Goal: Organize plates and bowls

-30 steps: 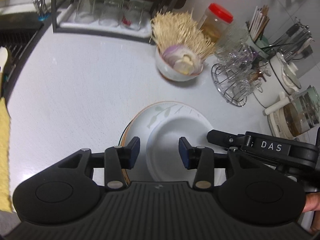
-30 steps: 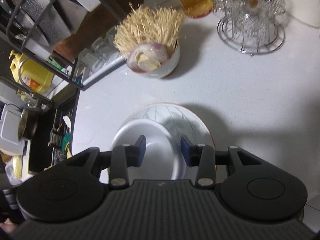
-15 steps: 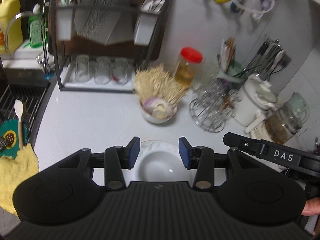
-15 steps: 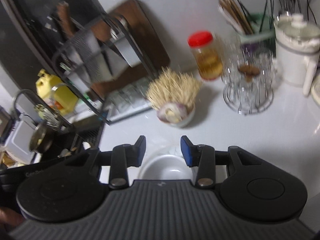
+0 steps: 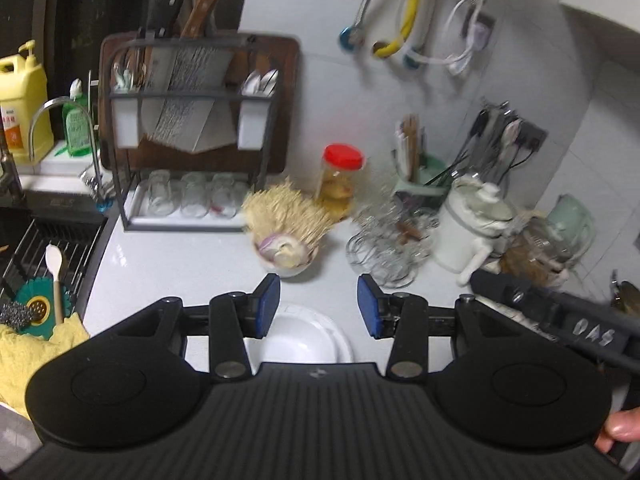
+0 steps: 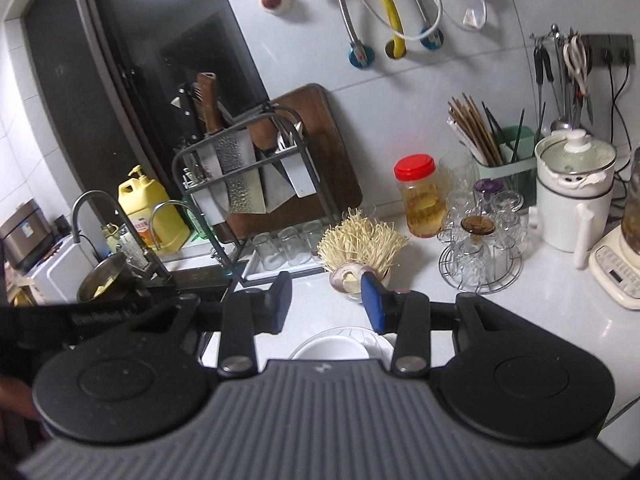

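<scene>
While both tools hang above the worktop (image 6: 500, 320) and tilt down toward it, the left gripper (image 5: 319, 306) and the right gripper (image 6: 326, 303) each stand part-open with nothing between the blue pads. Below the left gripper, at 6 o'clock in its view, a white bowl (image 5: 306, 340) sits on the worktop; in the right wrist view that bowl (image 6: 332, 348) rests on a leaf-patterned plate (image 6: 378, 342), both half hidden by the gripper body. At 12 o'clock from the stack stands a small bowl of onion and noodles (image 6: 358, 254), well apart from it. A red-lidded jar (image 6: 420, 196) of amber liquid stands at 1 o'clock, with a wire rack of glasses (image 6: 480, 248) beside it and a white pot (image 6: 574, 192) farther right. At 11 o'clock a black rack (image 6: 248, 184) holds cleavers over a tray of upturned glasses (image 6: 286, 248). A sink (image 5: 52, 248) with a yellow cloth (image 5: 36, 356) lies at 9 o'clock in the left wrist view. A fingertip (image 5: 622, 434) shows at that view's lower right edge.
</scene>
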Action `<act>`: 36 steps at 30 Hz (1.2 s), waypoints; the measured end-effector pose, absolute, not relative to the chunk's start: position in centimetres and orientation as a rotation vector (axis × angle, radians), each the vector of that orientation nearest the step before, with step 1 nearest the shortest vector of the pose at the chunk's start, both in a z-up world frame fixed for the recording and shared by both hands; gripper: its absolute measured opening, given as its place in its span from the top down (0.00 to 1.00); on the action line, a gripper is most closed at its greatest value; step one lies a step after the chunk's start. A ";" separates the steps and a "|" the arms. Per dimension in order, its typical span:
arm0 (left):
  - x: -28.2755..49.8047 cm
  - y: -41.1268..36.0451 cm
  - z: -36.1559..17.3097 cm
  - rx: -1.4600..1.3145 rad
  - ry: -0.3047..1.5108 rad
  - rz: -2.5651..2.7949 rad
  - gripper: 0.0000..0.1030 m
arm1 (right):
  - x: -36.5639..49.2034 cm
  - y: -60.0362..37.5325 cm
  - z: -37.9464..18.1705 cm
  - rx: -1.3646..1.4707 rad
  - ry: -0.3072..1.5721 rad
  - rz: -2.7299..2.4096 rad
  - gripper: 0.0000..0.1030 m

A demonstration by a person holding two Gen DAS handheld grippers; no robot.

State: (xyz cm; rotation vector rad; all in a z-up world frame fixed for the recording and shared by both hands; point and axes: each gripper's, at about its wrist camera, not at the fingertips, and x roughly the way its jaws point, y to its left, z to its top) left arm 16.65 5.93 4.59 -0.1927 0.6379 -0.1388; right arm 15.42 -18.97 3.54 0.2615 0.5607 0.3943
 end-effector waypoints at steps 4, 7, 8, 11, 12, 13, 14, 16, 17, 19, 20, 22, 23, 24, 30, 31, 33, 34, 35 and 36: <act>13.8 4.5 5.6 -0.194 0.624 -0.146 0.53 | 13.1 -20.0 3.7 0.244 0.543 0.402 0.59; 12.0 3.8 5.5 -0.207 0.629 -0.131 0.53 | 11.5 -20.7 3.6 0.228 0.547 0.404 0.59; 11.5 3.6 5.3 -0.216 0.637 -0.128 0.53 | 11.1 -20.9 3.5 0.224 0.549 0.404 0.59; 10.2 2.9 4.4 -0.221 0.669 -0.114 0.53 | 10.1 -21.6 3.3 0.232 0.565 0.402 0.59; 9.7 2.6 4.1 -0.213 0.676 -0.111 0.53 | 9.6 -21.8 3.2 0.228 0.567 0.404 0.59; 9.3 2.3 3.7 -0.207 0.684 -0.107 0.53 | 9.1 -21.9 3.1 0.223 0.568 0.404 0.59; 8.8 2.1 3.5 -0.208 0.690 -0.105 0.53 | 8.6 -22.1 2.9 0.221 0.571 0.404 0.59; 8.0 1.9 3.0 -0.215 0.698 -0.103 0.53 | 7.8 -22.5 2.5 0.222 0.584 0.401 0.59; 7.6 1.7 2.8 -0.214 0.702 -0.098 0.53 | 7.4 -22.6 2.3 0.218 0.587 0.397 0.59; 6.8 1.5 2.3 -0.215 0.711 -0.092 0.53 | 6.7 -22.7 2.0 0.212 0.590 0.393 0.59; 6.5 1.4 2.0 -0.223 0.719 -0.096 0.53 | 6.3 -22.8 1.8 0.210 0.594 0.390 0.59; 5.7 1.0 1.6 -0.232 0.727 -0.097 0.53 | 5.6 -22.9 1.4 0.209 0.603 0.387 0.59; 5.3 0.7 1.4 -0.225 0.728 -0.096 0.53 | 5.3 -23.0 1.3 0.208 0.605 0.387 0.59; 5.0 0.5 1.2 -0.220 0.733 -0.096 0.53 | 4.9 -23.1 1.1 0.205 0.607 0.386 0.59; 3.4 -0.9 0.2 -0.209 0.759 -0.110 0.53 | 3.3 -24.0 0.6 0.211 0.628 0.369 0.59; 3.2 -1.0 0.0 -0.210 0.762 -0.107 0.53 | 3.2 -24.1 0.5 0.210 0.632 0.369 0.59; 2.8 -1.0 -0.3 -0.211 0.766 -0.098 0.53 | 3.0 -24.3 0.3 0.211 0.635 0.361 0.59; 2.8 -0.9 -0.4 -0.214 0.772 -0.094 0.53 | 2.8 -24.5 0.2 0.208 0.636 0.357 0.59; 2.7 -0.9 -0.5 -0.217 0.776 -0.090 0.52 | 2.7 -24.6 0.1 0.205 0.635 0.354 0.59; 2.5 -0.9 -0.6 -0.218 0.779 -0.085 0.49 | 2.6 -24.8 0.0 0.205 0.634 0.345 0.59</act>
